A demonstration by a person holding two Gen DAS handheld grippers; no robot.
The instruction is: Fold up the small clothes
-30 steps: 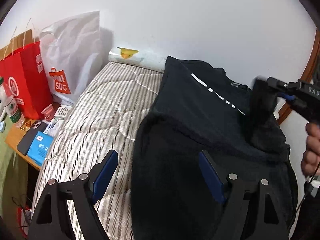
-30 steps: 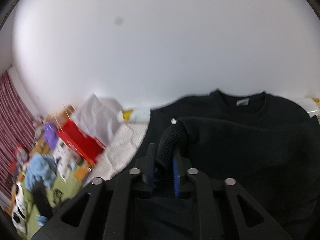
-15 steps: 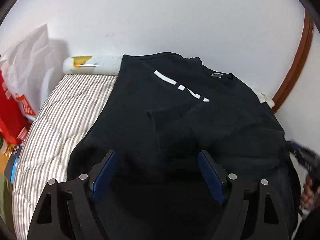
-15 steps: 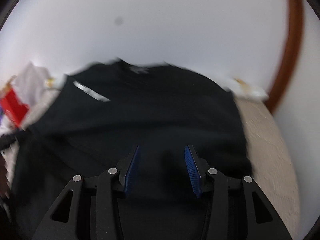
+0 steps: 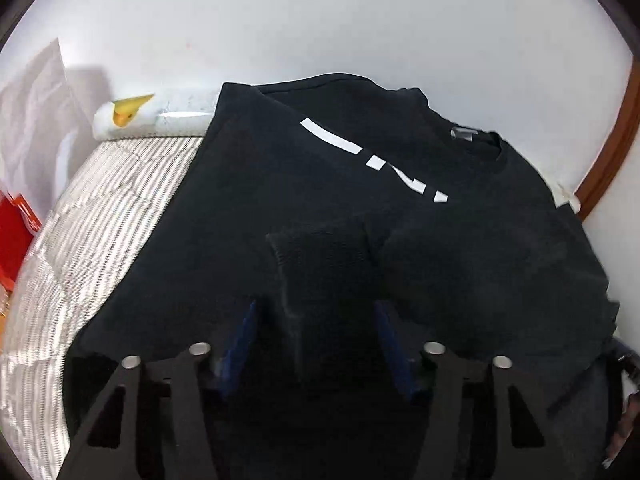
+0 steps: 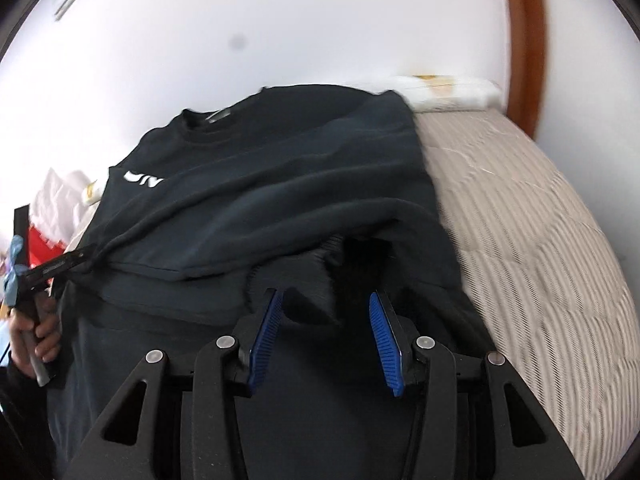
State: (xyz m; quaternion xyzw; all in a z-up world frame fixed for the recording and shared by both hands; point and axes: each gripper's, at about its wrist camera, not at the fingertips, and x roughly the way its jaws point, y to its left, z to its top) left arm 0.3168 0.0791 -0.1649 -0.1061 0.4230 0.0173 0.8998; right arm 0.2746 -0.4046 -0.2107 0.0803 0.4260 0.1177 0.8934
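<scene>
Folding in progress: black sweatshirt is spread on the striped bed, sleeves laid across the body | left gripper fingers closing, dark cloth between them, contact unclear | right gripper fingers half-open over the hem, nothing pinched, probably for the next fold.

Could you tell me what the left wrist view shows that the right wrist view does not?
Only the left wrist view shows the full white lettering across the chest and the left gripper, its jaws closing over a ribbed cuff. Only the right wrist view shows the right gripper, open above the folded sleeves, and the hand holding the other gripper at the sweatshirt's edge. Both show the black sweatshirt on the striped mattress, its neck label and the white wall.
</scene>
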